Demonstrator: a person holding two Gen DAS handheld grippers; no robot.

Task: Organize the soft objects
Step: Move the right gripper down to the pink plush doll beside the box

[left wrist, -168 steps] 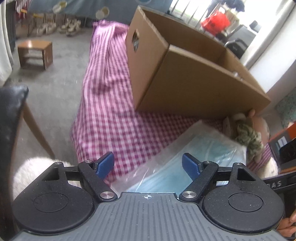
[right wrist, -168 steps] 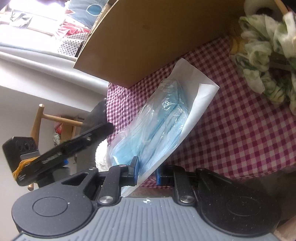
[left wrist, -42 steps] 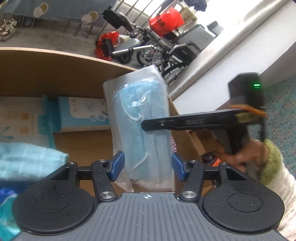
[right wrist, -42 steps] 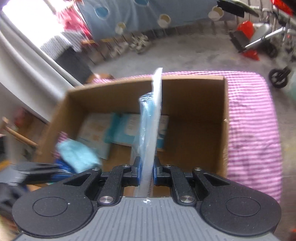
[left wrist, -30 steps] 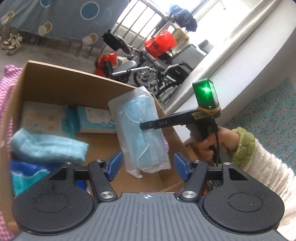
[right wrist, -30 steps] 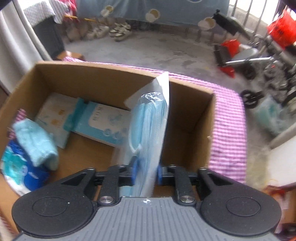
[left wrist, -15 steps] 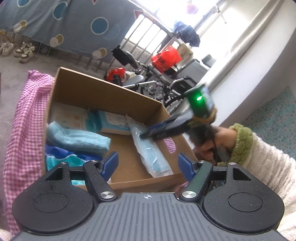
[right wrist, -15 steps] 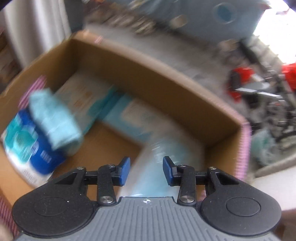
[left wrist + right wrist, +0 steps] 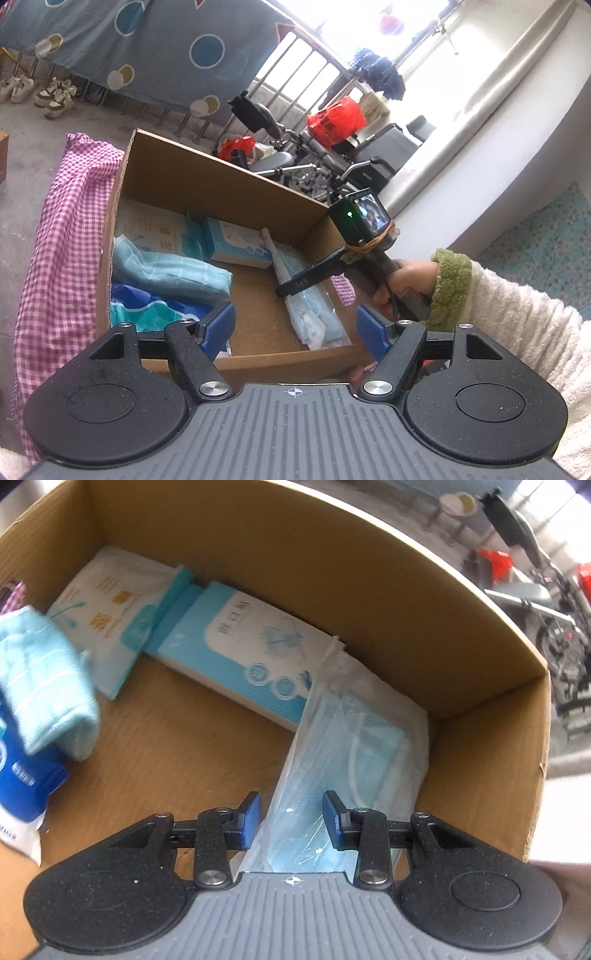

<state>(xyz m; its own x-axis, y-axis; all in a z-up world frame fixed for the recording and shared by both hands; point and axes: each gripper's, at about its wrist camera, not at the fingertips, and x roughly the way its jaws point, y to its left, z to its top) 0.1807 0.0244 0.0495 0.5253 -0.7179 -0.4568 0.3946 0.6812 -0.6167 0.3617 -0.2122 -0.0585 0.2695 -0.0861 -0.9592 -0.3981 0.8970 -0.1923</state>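
Note:
A clear bag of blue face masks (image 9: 347,753) lies on the floor of the cardboard box (image 9: 487,775), against its right wall. It also shows in the left wrist view (image 9: 306,306). My right gripper (image 9: 291,818) is open just above the bag's near end, not touching it. My left gripper (image 9: 295,328) is open and empty, held above the box's near wall (image 9: 295,362). The right gripper also shows in the left wrist view (image 9: 291,288), reaching into the box.
The box holds a mask carton (image 9: 236,653), a tissue pack (image 9: 107,605), a folded light-blue towel (image 9: 44,679) and a blue package (image 9: 22,775). The box stands on a pink checked cloth (image 9: 55,240). Wheelchairs (image 9: 295,158) stand beyond.
My right gripper carried the mask bag from the cloth into the box, opened and let it go; the bag now lies flat. My left gripper rose and drew back from the box.

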